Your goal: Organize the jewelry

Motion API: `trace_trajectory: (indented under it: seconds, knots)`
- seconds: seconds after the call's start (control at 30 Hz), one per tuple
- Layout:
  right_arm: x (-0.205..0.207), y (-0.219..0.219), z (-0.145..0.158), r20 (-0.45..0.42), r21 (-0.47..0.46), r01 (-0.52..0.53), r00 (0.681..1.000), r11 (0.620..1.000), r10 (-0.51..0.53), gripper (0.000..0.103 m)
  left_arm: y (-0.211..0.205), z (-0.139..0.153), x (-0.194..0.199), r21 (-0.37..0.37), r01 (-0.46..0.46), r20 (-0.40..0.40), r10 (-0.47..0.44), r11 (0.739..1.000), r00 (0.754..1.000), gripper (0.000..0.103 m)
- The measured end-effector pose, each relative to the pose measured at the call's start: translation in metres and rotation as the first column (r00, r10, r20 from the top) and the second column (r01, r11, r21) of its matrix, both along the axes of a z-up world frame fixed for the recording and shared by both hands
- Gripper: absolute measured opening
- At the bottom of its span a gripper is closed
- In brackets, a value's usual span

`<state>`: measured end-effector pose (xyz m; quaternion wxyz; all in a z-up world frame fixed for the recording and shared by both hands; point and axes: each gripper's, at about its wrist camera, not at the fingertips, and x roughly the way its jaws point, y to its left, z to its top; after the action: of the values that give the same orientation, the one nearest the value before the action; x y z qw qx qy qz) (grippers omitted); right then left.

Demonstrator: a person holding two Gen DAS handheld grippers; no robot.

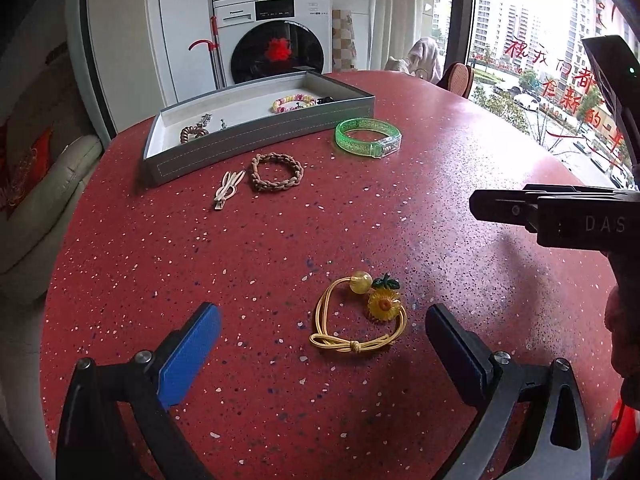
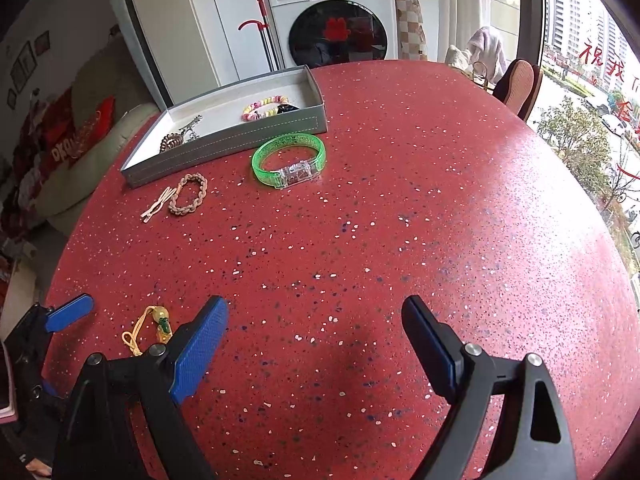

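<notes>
With both claws wide open and empty, our left gripper [image 1: 324, 336] frames the yellow hair tie [image 1: 358, 314] on the table [image 1: 440, 152], so we judge closing on it and carrying it to the tray [image 1: 256, 136] comes next, while our right gripper [image 2: 316, 340] hovers over bare tabletop.

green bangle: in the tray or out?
Out. The green bangle lies on the red table, just outside the tray front wall.
</notes>
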<state>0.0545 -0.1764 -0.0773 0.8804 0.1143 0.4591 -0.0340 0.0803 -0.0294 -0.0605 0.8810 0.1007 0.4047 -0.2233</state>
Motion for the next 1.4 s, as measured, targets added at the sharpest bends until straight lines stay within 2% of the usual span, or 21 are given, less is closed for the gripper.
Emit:
trace_trajectory:
  seconds: [0.1,0.17,0.27,0.33,0.37,0.43,0.53,0.6,0.7,0.73,0.8,0.87,0.93,1.03,1.13,1.17,1.4]
  knots:
    - [0.014,-0.004,0.000,-0.006,0.008,0.002,1.000,1.000,-0.002,0.091,-0.005,-0.005,0.005,0.011,-0.006,-0.018,0.006,1.000,1.000,0.101]
    - [0.025,-0.008,0.001,-0.011,0.021,0.005,1.000,1.000,-0.005,0.091,-0.007,-0.008,0.008,0.011,-0.007,-0.039,0.008,1.000,0.999,0.091]
    - [0.044,-0.014,0.001,-0.017,0.037,0.018,1.000,0.999,-0.017,0.091,-0.008,-0.008,0.010,0.005,-0.007,-0.044,0.008,1.000,0.999,0.086]
    - [0.059,-0.018,0.002,-0.024,0.037,0.031,0.999,0.999,-0.031,0.091,-0.009,-0.007,0.010,-0.008,0.003,-0.046,-0.003,1.000,0.999,0.075]
    - [0.066,-0.020,0.002,-0.029,0.041,0.037,0.999,0.998,-0.036,0.091,-0.009,-0.007,0.010,-0.011,0.007,-0.048,-0.007,1.000,0.999,0.074]
    - [0.080,-0.024,0.001,-0.037,0.049,0.049,0.998,0.998,-0.047,0.091,-0.010,-0.007,0.009,-0.024,0.022,-0.051,-0.023,0.999,0.998,0.059]
    - [0.101,-0.028,-0.001,-0.050,0.045,0.063,0.997,0.997,-0.061,0.091,-0.012,-0.005,0.009,-0.026,0.035,-0.056,-0.036,0.999,0.998,0.052]
    - [0.113,-0.029,-0.004,-0.058,0.035,0.073,0.996,0.997,-0.071,0.091,-0.013,-0.005,0.008,-0.040,0.048,-0.065,-0.050,0.998,0.997,0.037]
    - [0.129,-0.029,-0.008,-0.069,0.015,0.076,0.995,0.997,-0.075,0.089,-0.013,-0.004,0.008,-0.047,0.051,-0.074,-0.055,0.998,0.996,0.035]
    - [0.134,-0.028,-0.011,-0.076,0.012,0.074,0.994,0.997,-0.073,0.087,-0.012,-0.003,0.009,-0.051,0.054,-0.079,-0.058,0.997,0.995,0.029]
    - [0.144,-0.028,-0.017,-0.101,0.013,0.072,0.992,0.997,-0.071,0.074,-0.010,-0.003,0.011,-0.065,0.057,-0.096,-0.063,0.996,0.993,0.029]
    - [0.148,-0.028,-0.023,-0.121,0.008,0.072,0.990,0.997,-0.070,0.066,-0.006,-0.001,0.012,-0.087,0.052,-0.112,-0.062,0.995,0.992,0.025]
    - [0.150,-0.023,-0.023,-0.120,-0.039,0.058,0.991,0.998,-0.063,0.060,-0.001,0.001,0.014,-0.109,0.047,-0.123,-0.061,0.993,0.991,0.018]
    - [0.150,-0.014,-0.023,-0.122,-0.109,0.024,0.992,0.994,-0.037,0.047,0.006,0.003,0.019,-0.138,0.028,-0.137,-0.048,0.990,0.989,0.018]
    - [0.147,-0.007,-0.021,-0.112,-0.128,-0.009,0.994,0.992,-0.005,0.023,0.011,0.003,0.023,-0.155,0.013,-0.149,-0.036,0.988,0.988,0.018]
    - [0.146,-0.005,-0.021,-0.114,-0.130,-0.011,0.993,0.991,-0.004,0.009,0.012,0.003,0.024,-0.159,0.009,-0.154,-0.034,0.987,0.988,0.018]
    - [0.134,0.001,-0.012,-0.082,-0.092,-0.030,0.996,0.995,0.022,0.008,0.018,0.007,0.028,-0.171,0.001,-0.155,-0.028,0.985,0.988,0.018]
